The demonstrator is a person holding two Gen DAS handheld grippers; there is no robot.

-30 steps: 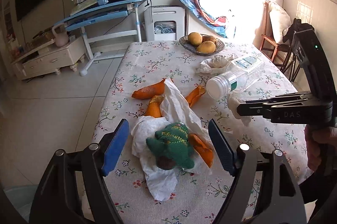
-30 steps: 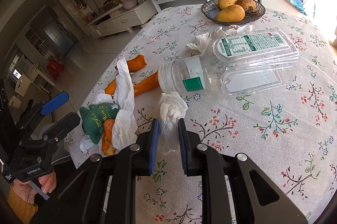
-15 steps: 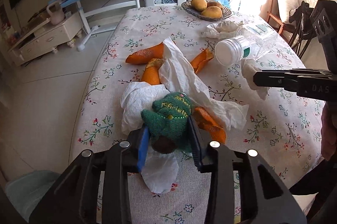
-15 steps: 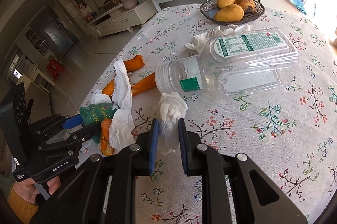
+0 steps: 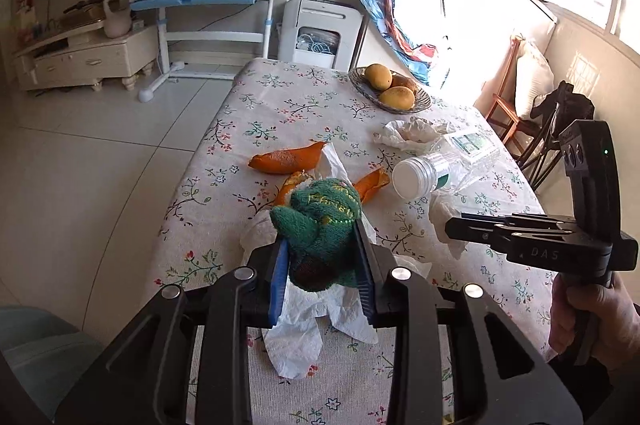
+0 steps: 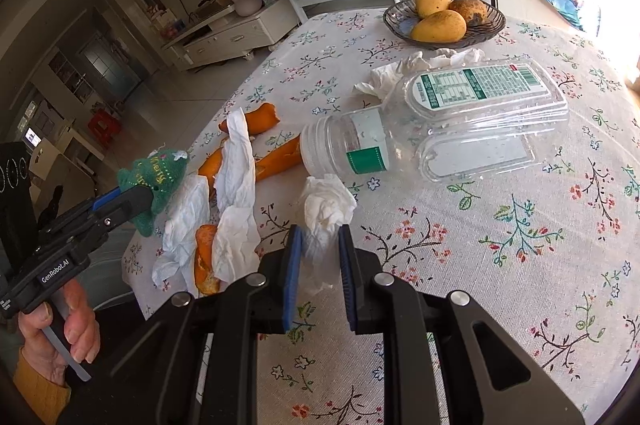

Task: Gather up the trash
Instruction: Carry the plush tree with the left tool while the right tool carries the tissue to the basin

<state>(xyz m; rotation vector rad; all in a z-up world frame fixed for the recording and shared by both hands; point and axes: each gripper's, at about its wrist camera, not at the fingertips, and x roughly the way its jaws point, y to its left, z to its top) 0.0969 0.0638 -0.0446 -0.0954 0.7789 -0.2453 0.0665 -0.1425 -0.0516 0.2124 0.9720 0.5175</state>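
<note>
Left tongs [image 5: 322, 261] just closed on green knitted toy [image 5: 320, 225], lifted off desk [image 5: 280, 105], near clear plastic bottle [image 6: 440, 129]. Right tongs [image 6: 318, 265] pinch white tissue wad [image 6: 326, 205]. Risk: loose tissue slips free.

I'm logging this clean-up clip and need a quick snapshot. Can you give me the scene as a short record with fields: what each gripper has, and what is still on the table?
left gripper: shut on green knitted toy, jaws have just been closing
right gripper: shut on crumpled tissue
loose on tablecloth: orange peels, white tissues, clear plastic bottle lying on its side
not trash: fruit bowl at the far end
</note>
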